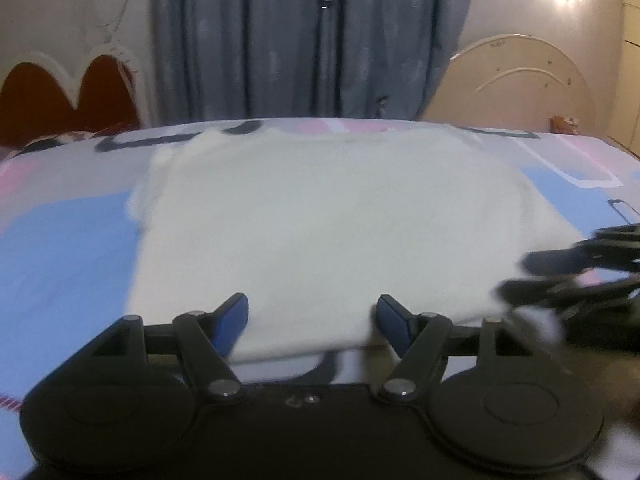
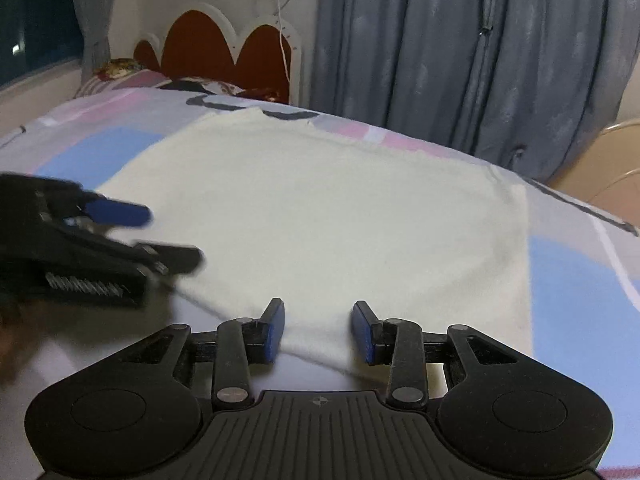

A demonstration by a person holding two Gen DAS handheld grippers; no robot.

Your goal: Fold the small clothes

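A small white garment [image 1: 332, 224] lies flat on the patterned bedsheet [image 1: 64, 240], folded into a rough rectangle. It also fills the middle of the right wrist view [image 2: 320, 216]. My left gripper [image 1: 313, 322] is open, its blue-padded fingers straddling the garment's near edge. My right gripper [image 2: 318, 330] is open too, over the garment's near edge. The right gripper shows blurred at the right of the left wrist view [image 1: 560, 276]. The left gripper shows blurred at the left of the right wrist view [image 2: 168, 236].
The bed carries a pink, blue and grey sheet [image 2: 580, 280]. A red and white headboard [image 2: 224, 48] stands at one end, a cream footboard [image 1: 520, 80] at the other. Grey curtains [image 1: 304, 40] hang behind the bed.
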